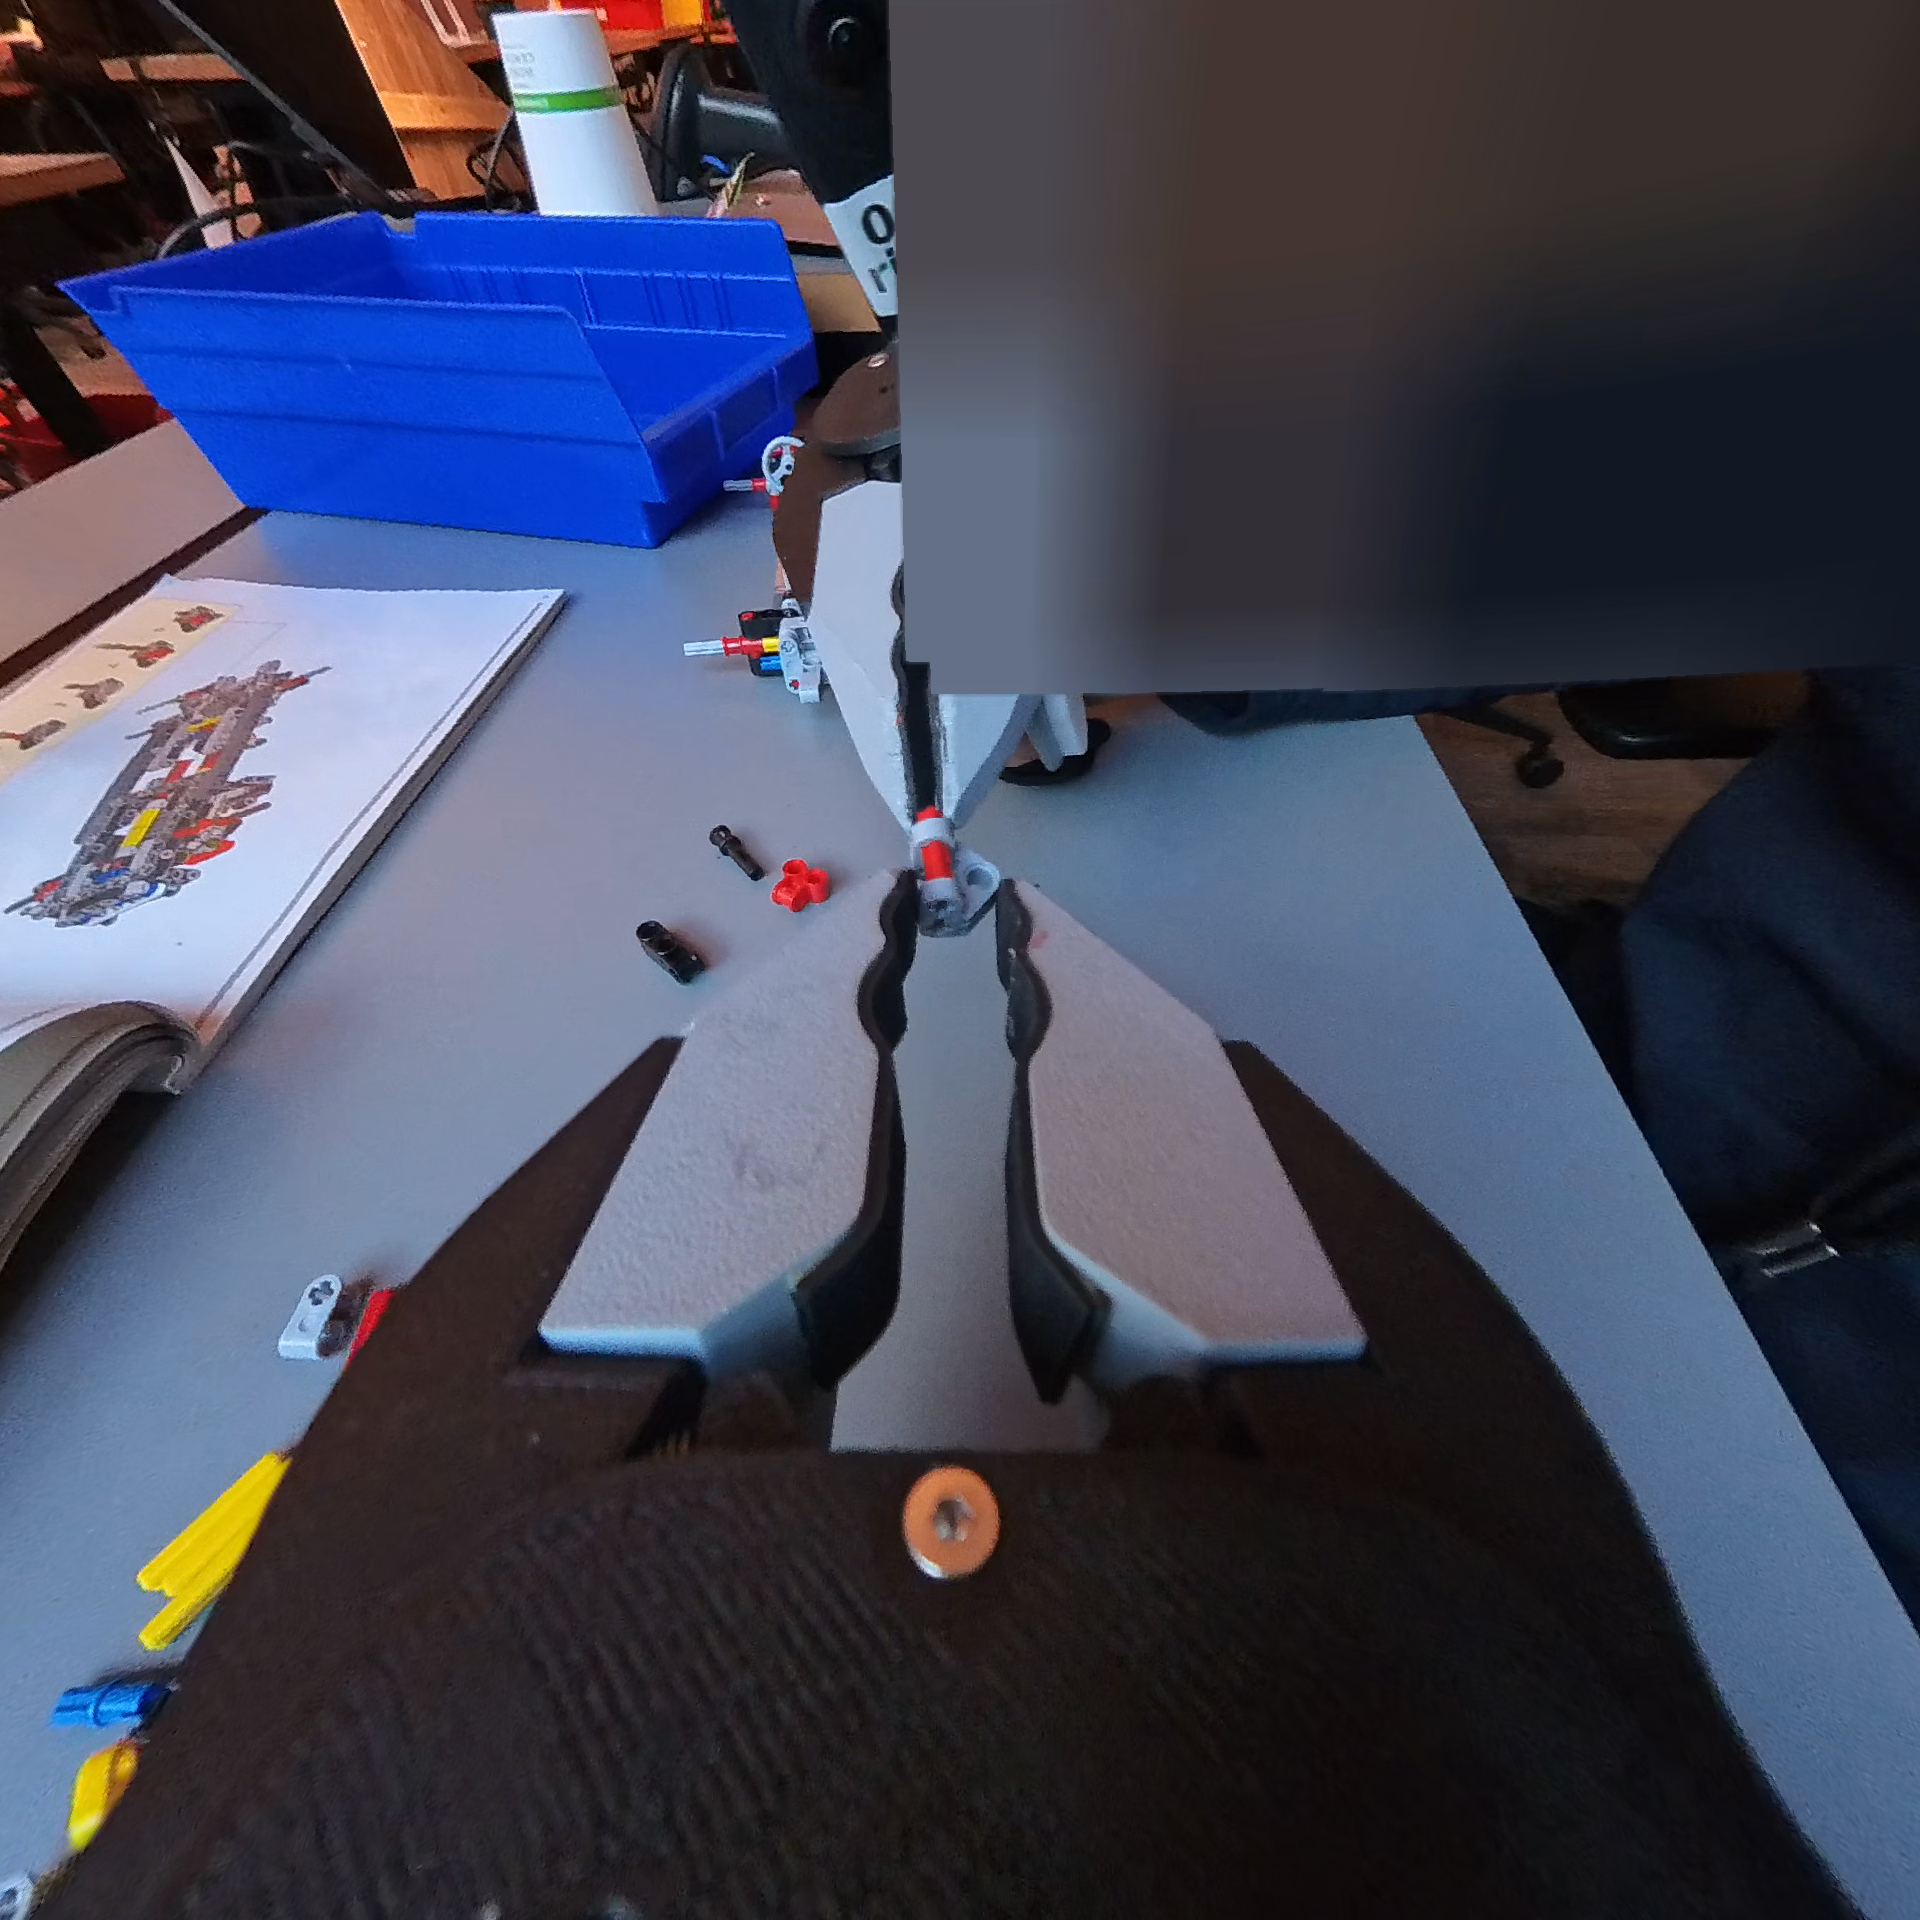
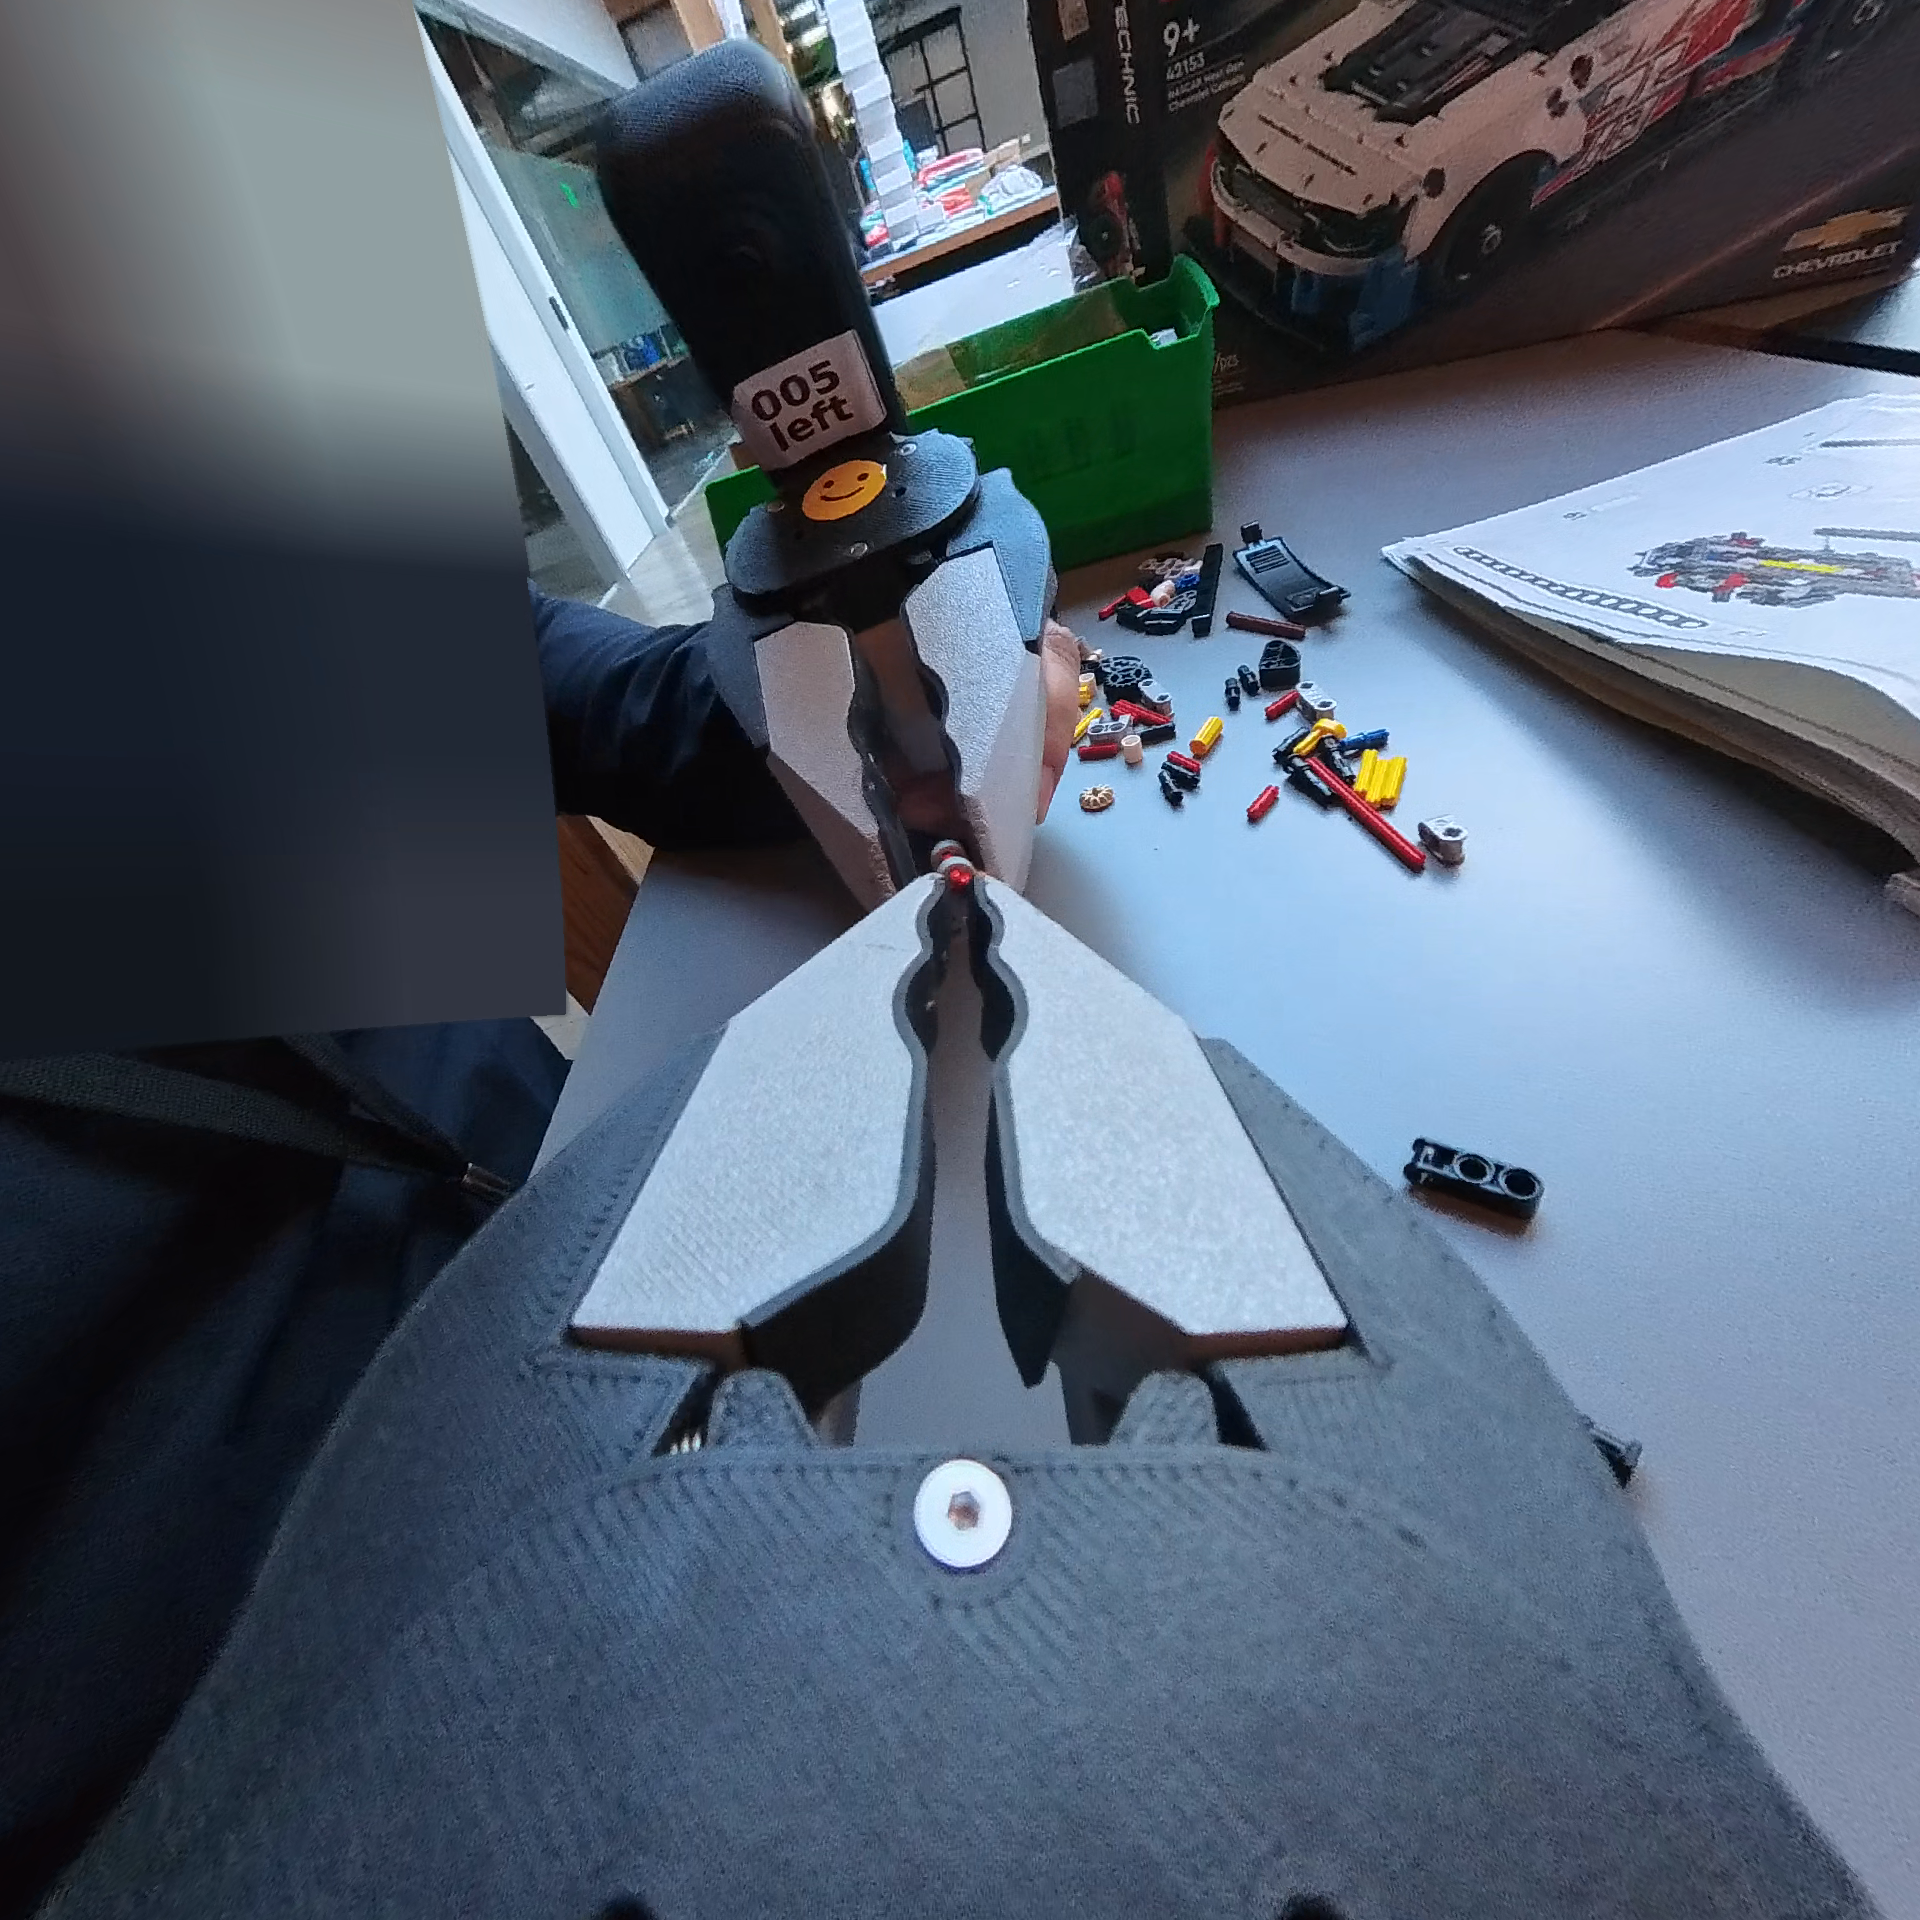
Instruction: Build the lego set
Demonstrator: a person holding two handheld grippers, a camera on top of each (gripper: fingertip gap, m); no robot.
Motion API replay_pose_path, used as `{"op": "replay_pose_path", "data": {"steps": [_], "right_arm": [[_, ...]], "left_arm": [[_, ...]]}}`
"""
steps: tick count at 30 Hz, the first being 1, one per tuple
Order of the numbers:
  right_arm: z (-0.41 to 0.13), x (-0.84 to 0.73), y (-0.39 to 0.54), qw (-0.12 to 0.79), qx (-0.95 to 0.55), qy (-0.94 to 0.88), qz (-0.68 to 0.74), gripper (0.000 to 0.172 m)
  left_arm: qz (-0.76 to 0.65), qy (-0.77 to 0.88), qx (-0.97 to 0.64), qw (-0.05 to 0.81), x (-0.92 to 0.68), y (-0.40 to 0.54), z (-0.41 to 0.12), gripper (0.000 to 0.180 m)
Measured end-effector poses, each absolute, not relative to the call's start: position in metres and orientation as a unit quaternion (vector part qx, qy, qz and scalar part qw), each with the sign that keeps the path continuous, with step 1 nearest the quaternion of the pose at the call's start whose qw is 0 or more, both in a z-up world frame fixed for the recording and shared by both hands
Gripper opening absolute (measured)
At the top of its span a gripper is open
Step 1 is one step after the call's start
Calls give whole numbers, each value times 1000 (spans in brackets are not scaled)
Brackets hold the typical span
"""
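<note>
In the left wrist view my left gripper [image 1: 951, 900] is shut on a small grey connector [image 1: 972, 881], held just above the grey table [image 1: 1195, 935]. A red axle [image 1: 933, 858] with a grey bush runs through the connector and points away from me. My right gripper [image 1: 928, 817] comes in from the far side, tip to tip with mine, and is closed on the axle's far end. In the right wrist view my right gripper [image 2: 958, 891] has its fingertips together at the red axle end [image 2: 957, 879]. The left gripper [image 2: 935, 836] is right behind it, and the connector is mostly hidden.
A red connector [image 1: 798, 883], two black pins [image 1: 736, 852] and a small assembly [image 1: 774, 644] lie left of the tips. A blue bin [image 1: 416, 384] and an open booklet [image 1: 260, 748] are farther left. Also there: a green bin [image 2: 1091, 436], a pile of parts [image 2: 1247, 727], a black beam [image 2: 1473, 1174], and the table edge with a person on the right.
</note>
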State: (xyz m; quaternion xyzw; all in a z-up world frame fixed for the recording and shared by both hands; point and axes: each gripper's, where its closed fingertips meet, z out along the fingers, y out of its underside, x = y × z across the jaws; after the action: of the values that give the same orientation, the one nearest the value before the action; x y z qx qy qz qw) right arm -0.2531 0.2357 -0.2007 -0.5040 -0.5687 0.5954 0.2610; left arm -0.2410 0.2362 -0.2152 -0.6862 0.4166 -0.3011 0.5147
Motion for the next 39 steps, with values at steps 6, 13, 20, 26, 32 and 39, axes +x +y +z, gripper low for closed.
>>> {"op": "replay_pose_path", "data": {"steps": [6,13,20,26,32,39], "right_arm": [[-205,-256,238,241,-517,-564,597,0],[-213,-258,240,260,-525,-587,559,0],[-216,-258,254,258,-556,-562,555,0],[-217,-260,253,310,-541,-590,513,18],[-228,-260,263,397,-528,-635,401,33],[-219,-272,272,532,-489,-651,233,34]], "left_arm": [[-313,403,-706,491,-243,238,-221,13],[-303,406,-725,467,-243,238,-230,13],[-290,382,-755,448,-251,246,-238,4],[-312,297,-779,456,-269,262,-233,4],[-450,167,-749,456,-282,272,-212,5],[-557,65,-707,430,-274,275,-203,5]]}}
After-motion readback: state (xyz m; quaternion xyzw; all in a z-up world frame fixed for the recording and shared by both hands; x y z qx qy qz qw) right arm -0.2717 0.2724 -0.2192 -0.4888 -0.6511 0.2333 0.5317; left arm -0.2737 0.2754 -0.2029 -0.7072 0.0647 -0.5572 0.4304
